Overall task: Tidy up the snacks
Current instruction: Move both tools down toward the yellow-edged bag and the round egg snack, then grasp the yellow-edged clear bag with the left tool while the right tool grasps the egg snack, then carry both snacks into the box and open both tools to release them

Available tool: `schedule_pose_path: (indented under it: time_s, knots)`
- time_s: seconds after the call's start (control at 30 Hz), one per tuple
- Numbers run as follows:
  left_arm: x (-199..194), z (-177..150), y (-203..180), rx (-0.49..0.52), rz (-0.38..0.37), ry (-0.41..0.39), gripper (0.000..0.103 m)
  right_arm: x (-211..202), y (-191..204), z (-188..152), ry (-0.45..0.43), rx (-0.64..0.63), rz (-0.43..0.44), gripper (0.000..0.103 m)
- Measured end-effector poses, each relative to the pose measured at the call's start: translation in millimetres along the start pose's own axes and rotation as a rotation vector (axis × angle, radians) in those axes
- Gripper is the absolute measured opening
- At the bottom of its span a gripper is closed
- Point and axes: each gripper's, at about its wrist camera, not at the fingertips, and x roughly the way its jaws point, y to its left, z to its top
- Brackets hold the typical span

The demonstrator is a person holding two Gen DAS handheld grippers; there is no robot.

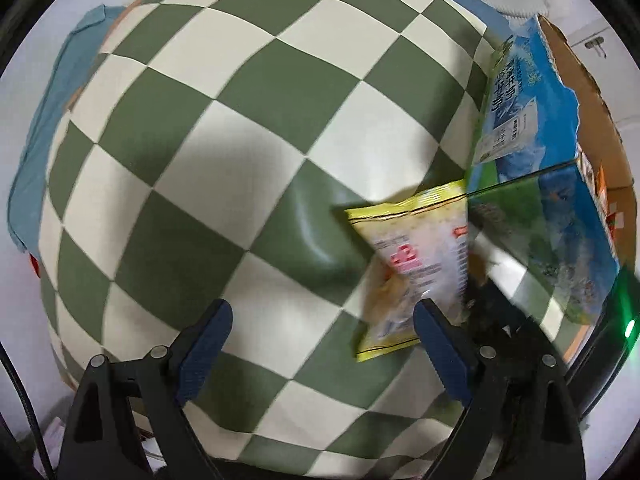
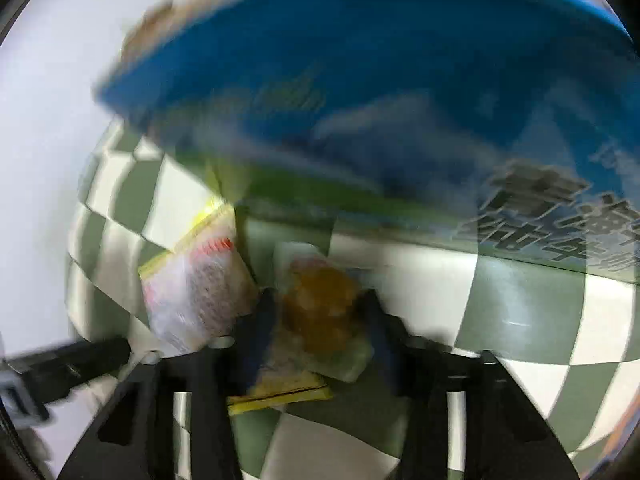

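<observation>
Left gripper [image 1: 322, 346], jaws wide apart, hovers empty over the green-and-cream checkered tablecloth [image 1: 224, 128]. A yellow-edged printed snack packet [image 1: 416, 256] lies on the cloth against the blue-and-green printed cardboard carton [image 1: 516, 120]. Right gripper [image 2: 320, 320] (view blurred) straddles a clear packet with an orange-brown snack [image 2: 320, 312]; whether it grips cannot be told.

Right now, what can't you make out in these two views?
- Right wrist view: motion blur smears the brown snack pack between the right gripper fingers; label and contact unreadable.
- Left wrist view: the carton interior is hidden by its wall.
- Yellow packet: print too small.
</observation>
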Motion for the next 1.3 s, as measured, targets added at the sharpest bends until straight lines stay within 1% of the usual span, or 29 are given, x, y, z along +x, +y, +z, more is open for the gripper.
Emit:
schedule_pose_path:
  time_s: [0.07,0.13,0.23,0.33,0.37,0.43,0.47,0.5,0.53,0.6,0.63,0.7,0.77,0.83,0.9,0.97,1.03,1.1,1.13,1.17,1.3]
  knots:
    - [9,6,-10,-0.009,-0.035,0.026,0.093,-3,1,-7,-0.010,-0.025,-0.023,0.041]
    - [20,3,-21,0.001,-0.049,0.043,0.093,-10,-6,-17,-0.013,-0.035,-0.044,0.041]
    - [39,-1,-42,0.025,-0.059,0.083,0.093,-22,-23,-33,-0.006,-0.030,-0.068,0.041]
    - [58,10,-59,0.023,-0.082,0.109,0.093,-30,-40,-45,0.004,-0.001,-0.079,0.041]
    - [62,11,-66,0.032,-0.074,0.101,0.093,-33,-44,-48,0.004,0.006,-0.082,0.041]
    - [66,18,-83,0.073,-0.058,0.052,0.091,-35,-50,-52,0.016,0.020,-0.083,0.042]
    - [68,21,-87,0.094,-0.035,0.028,0.081,-37,-52,-54,0.021,0.025,-0.082,0.041]
    - [68,21,-89,0.119,-0.021,0.009,0.060,-39,-54,-56,0.024,0.023,-0.086,0.041]
    - [69,20,-89,0.140,-0.007,0.005,0.052,-42,-56,-58,0.030,0.019,-0.091,0.041]
    - [70,16,-89,0.195,0.007,0.007,0.045,-46,-61,-60,0.045,0.018,-0.087,0.041]
    - [69,13,-88,0.221,0.015,-0.001,0.044,-48,-63,-63,0.056,0.022,-0.081,0.042]
    - [66,-4,-89,0.307,0.058,-0.014,0.043,-50,-69,-68,0.080,0.031,-0.064,0.042]
    - [65,-25,-85,0.367,0.067,0.015,0.043,-52,-77,-81,0.101,0.036,-0.051,0.042]
    - [68,-46,-80,0.402,0.058,0.061,0.043,-53,-81,-93,0.122,0.042,-0.036,0.042]
    - [73,-57,-78,0.412,0.045,0.085,0.043,-49,-87,-107,0.144,0.056,-0.015,0.041]
    - [81,-59,-81,0.418,0.059,0.081,0.044,-47,-93,-116,0.154,0.073,-0.003,0.042]
    - [93,-55,-84,0.399,0.066,0.082,0.044,-42,-93,-123,0.157,0.088,-0.001,0.042]
    - [104,-51,-86,0.384,0.071,0.086,0.045,-39,-94,-124,0.154,0.102,-0.004,0.042]
    - [101,-48,-69,0.379,0.071,0.087,0.045,-35,-94,-120,0.153,0.105,-0.006,0.042]
    - [108,-51,-80,0.377,0.072,0.086,0.045,-27,-87,-118,0.153,0.109,-0.008,0.042]
    - [112,-48,-78,0.385,0.085,0.079,0.045,-20,-88,-116,0.153,0.122,-0.019,0.042]
